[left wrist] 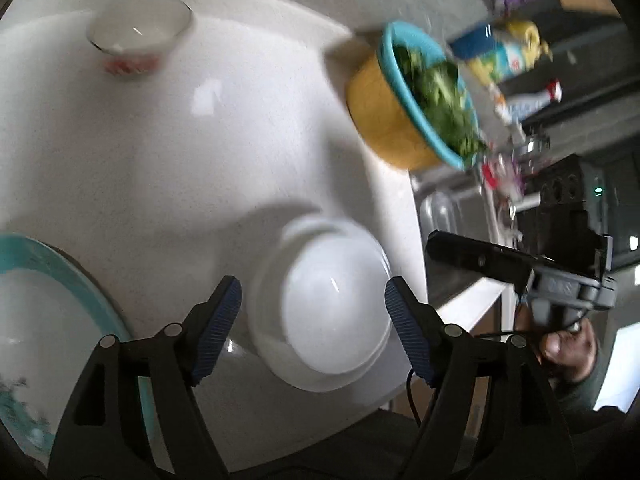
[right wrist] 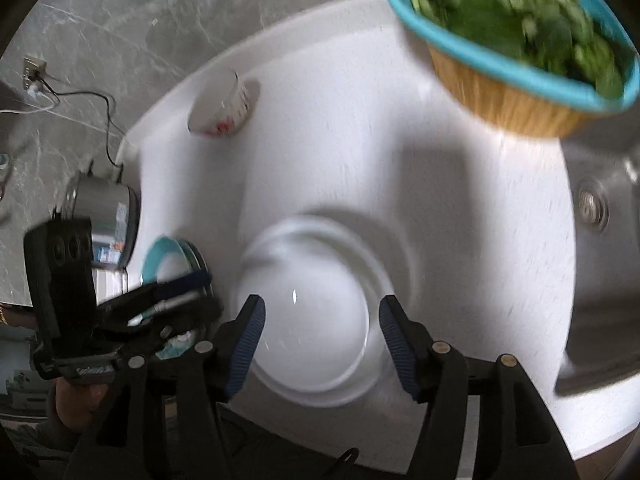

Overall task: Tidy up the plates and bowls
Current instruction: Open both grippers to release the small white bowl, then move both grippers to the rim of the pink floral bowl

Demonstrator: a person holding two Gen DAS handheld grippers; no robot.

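Observation:
A white bowl (left wrist: 328, 304) sits on the white counter (left wrist: 200, 140) near its front edge; it also shows in the right wrist view (right wrist: 312, 312). My left gripper (left wrist: 314, 312) is open, its fingers either side of the bowl and above it. My right gripper (right wrist: 320, 340) is open too, over the same bowl. A teal-rimmed plate (left wrist: 44, 300) lies at the left, also in the right wrist view (right wrist: 168, 260). A small white bowl with red pattern (left wrist: 136, 36) stands at the back, also in the right wrist view (right wrist: 220, 108).
A yellow basket with a teal rim, full of greens (left wrist: 416, 100), stands by the steel sink (right wrist: 600, 240). A steel pot (right wrist: 104, 216) is at the left. Bottles (left wrist: 504, 52) stand beyond the basket. The right gripper's body (left wrist: 520, 272) shows at the counter's edge.

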